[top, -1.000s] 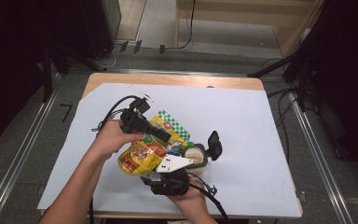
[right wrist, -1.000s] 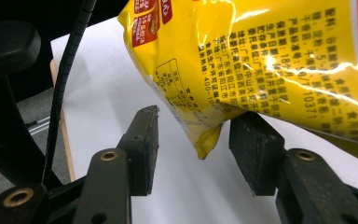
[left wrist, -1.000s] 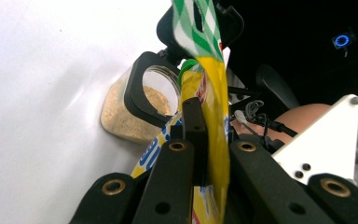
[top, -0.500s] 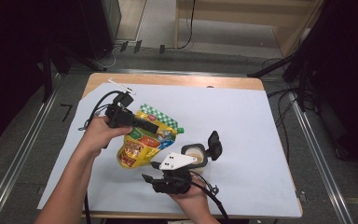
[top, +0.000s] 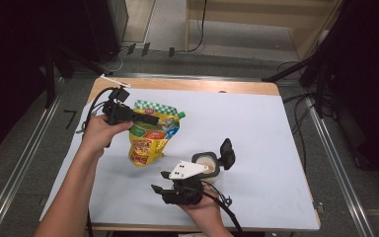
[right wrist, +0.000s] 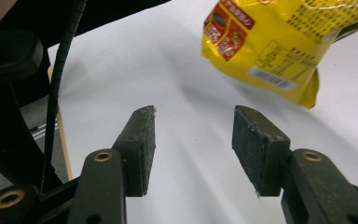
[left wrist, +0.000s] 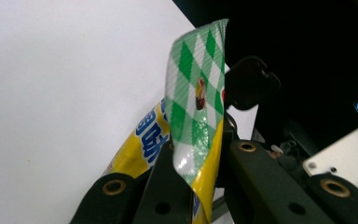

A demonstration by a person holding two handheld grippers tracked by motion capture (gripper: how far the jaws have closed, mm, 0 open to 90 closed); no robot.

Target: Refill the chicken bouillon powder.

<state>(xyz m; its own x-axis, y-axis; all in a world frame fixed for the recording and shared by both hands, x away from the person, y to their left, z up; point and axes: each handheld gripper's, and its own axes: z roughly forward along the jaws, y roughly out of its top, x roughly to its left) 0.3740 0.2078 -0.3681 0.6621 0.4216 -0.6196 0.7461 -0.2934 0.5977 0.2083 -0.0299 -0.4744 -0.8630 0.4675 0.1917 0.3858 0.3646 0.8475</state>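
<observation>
The left gripper lifts a yellow pouch by its green-checked top edge, jaws clamped on the fold, as the left gripper view shows the film pinched between them. The pouch hangs tilted over the white sheet that covers the table, left of centre; whether its lower end rests on the sheet or hangs just above it cannot be told. A small green cap sits at its upper right corner.

The right gripper waits low near the table's front edge, jaws open and empty, pointing toward the pouch's bottom corner, which shows with its barcode in the right gripper view. Just beside that gripper stands a small tub of pale contents with its black flip lid raised.

The step in hand looks like carrying or positioning the pouch, perhaps for pouring into the tub. The next move would call for a second hold or a steady swing toward the tub, with the spout kept up.

The pouch is glossy, soft and creased, printed in red, blue and green; it seems full enough to sag.
</observation>
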